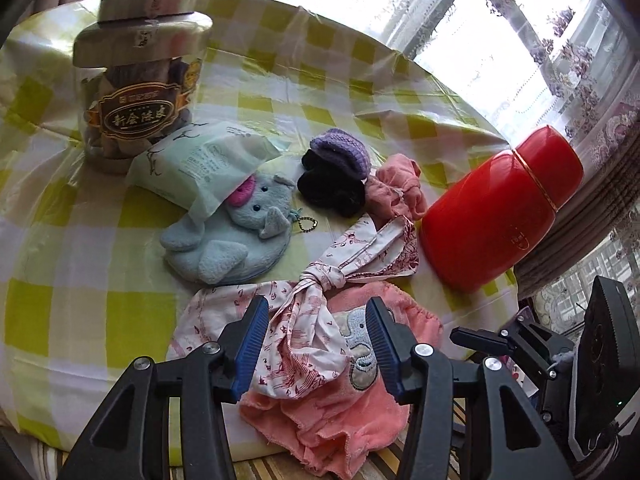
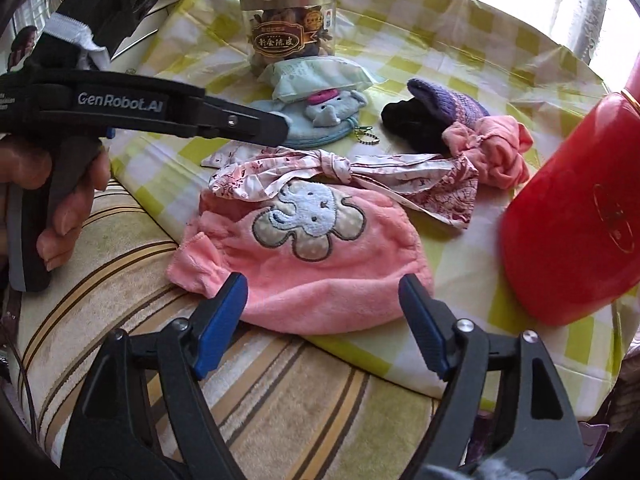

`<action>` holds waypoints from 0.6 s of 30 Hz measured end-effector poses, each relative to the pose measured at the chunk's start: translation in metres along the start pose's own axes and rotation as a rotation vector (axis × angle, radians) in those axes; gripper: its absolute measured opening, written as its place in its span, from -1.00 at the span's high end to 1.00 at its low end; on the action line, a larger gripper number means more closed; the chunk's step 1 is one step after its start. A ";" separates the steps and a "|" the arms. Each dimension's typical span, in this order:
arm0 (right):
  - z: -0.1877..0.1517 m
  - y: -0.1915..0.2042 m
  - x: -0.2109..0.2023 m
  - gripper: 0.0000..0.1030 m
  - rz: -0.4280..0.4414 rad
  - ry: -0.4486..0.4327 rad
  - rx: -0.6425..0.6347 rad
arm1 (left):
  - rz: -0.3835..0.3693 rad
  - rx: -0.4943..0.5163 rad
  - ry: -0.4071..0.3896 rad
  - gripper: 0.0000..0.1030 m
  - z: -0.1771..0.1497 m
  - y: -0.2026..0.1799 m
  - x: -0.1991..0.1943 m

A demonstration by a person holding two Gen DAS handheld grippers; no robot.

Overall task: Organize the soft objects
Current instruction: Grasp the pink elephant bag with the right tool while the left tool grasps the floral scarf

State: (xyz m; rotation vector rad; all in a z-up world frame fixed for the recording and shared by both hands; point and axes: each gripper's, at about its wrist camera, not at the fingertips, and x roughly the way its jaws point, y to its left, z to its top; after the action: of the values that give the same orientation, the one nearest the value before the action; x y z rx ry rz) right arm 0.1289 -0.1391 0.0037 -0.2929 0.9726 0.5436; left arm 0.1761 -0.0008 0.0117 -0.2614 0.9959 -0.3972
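Note:
A pink towel with a stitched elephant lies at the near edge of the checked table. Across its far side lies a knotted white cloth with a red print. My right gripper is open, and the towel's near hem sits between its blue pads without being pressed. My left gripper hangs open over the knotted cloth and the towel. Behind lie a blue elephant plush pouch, a purple knitted piece on black fabric and a bunched pink cloth.
A red lidded container lies on its side close to the right of the towel. A jar with a gold lid and a pale green tissue pack stand at the back. A striped brown cushion lies below the table's edge.

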 end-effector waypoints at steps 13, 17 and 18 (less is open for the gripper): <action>0.015 -0.001 0.030 -0.64 0.053 0.037 0.001 | 0.108 0.226 0.157 0.07 0.022 -0.019 0.071; 0.020 -0.002 0.043 -0.65 0.059 0.054 0.013 | 0.086 0.246 0.158 0.57 0.018 -0.017 0.077; 0.022 -0.002 0.047 -0.65 0.060 0.058 0.014 | 0.075 0.238 0.150 0.63 0.018 -0.016 0.075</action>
State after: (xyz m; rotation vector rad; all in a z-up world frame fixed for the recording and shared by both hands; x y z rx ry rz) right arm 0.1659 -0.1165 -0.0238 -0.2690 1.0434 0.5856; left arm 0.2247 -0.0478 -0.0297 0.0214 1.0911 -0.4674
